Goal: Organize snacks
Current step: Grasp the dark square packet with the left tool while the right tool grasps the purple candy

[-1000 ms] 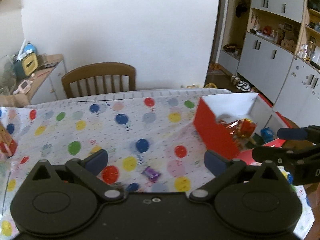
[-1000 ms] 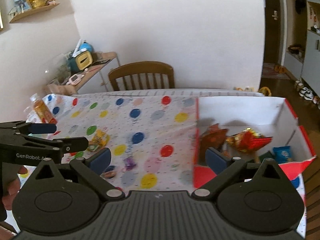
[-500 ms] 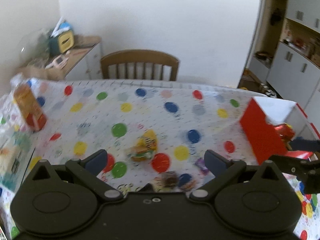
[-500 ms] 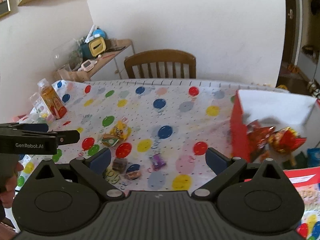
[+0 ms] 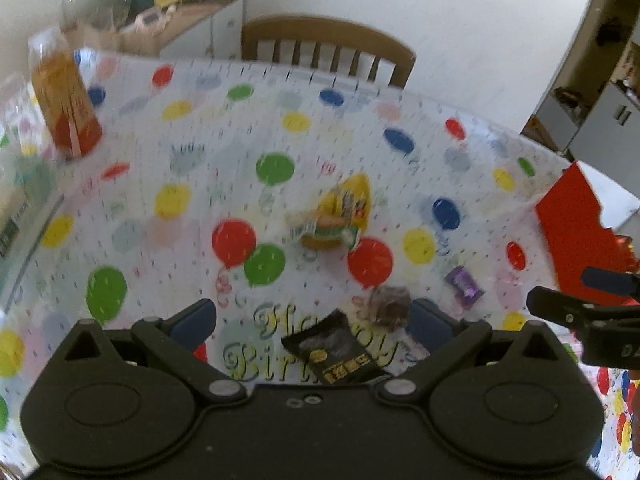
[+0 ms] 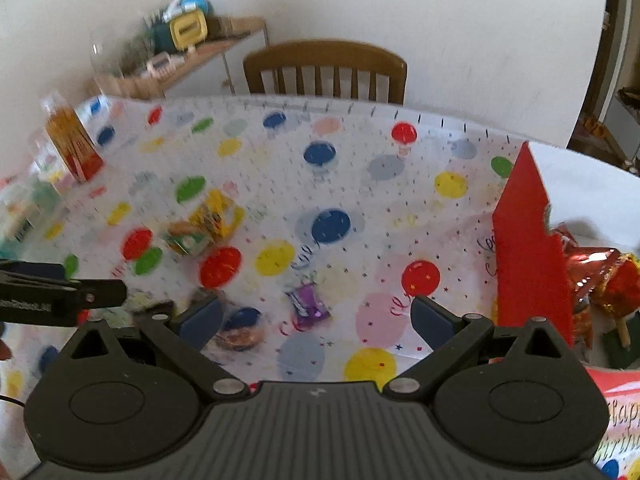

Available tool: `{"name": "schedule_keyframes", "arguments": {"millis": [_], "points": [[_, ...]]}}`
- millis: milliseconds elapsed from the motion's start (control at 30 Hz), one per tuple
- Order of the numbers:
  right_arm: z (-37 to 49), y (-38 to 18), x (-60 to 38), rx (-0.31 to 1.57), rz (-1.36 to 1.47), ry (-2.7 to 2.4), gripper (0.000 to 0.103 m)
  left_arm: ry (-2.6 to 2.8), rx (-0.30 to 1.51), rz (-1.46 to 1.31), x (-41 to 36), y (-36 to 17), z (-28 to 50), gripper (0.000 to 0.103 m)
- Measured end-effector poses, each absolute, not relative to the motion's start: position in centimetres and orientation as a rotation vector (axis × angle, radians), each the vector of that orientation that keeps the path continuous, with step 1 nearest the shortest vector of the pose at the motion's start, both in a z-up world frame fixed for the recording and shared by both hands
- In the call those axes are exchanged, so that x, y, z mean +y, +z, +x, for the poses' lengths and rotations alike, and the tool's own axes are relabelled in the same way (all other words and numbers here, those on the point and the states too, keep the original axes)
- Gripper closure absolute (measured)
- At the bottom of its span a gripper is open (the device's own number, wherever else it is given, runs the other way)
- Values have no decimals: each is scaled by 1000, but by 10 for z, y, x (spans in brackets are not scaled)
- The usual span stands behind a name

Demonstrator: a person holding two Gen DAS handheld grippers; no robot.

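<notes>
Both grippers swung from red box (image 6: 528,264) toward loose snacks; left gripper (image 5: 312,320) spread, empty, black packet (image 5: 340,354) at 6 o'clock; right gripper (image 6: 316,316) spread, empty, purple candy (image 6: 306,306) between fingers; next pick imminent

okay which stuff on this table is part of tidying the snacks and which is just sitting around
Part of the job: red box, yellow snack bag, purple candy, black packet, brown wrapped sweet.

Just lying about: orange drink bottle, wooden chair, side shelf clutter.
</notes>
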State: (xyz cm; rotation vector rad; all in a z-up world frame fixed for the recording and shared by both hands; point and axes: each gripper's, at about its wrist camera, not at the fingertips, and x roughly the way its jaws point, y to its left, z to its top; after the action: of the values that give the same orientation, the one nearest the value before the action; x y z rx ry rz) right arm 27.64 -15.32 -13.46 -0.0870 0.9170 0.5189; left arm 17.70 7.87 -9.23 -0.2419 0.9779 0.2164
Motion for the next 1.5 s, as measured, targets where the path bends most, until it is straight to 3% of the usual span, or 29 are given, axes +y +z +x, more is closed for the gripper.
{"name": "schedule_keyframes", "arguments": {"millis": [200,400,567,800,1033,1500], "points": [[292,-158,-141,943,-142,515,11,239,1050,-257,78,-118,185,9],[306,-180,-127,971,-210,534,33,240,1092,-301,77,-131,192,16],[315,-192,-119,988,-228,545,43,222,1108,-302,66,-136,197,23],[318,-199,-111,986,-242,578,53,216,1133,-257,55,-146,201,39],[313,-198,-103,959,-272,590,75,232,1120,-254,61,-147,198,58],[297,-184,-120,951,-211,549,79,207,1106,-292,67,-141,189,68]]}}
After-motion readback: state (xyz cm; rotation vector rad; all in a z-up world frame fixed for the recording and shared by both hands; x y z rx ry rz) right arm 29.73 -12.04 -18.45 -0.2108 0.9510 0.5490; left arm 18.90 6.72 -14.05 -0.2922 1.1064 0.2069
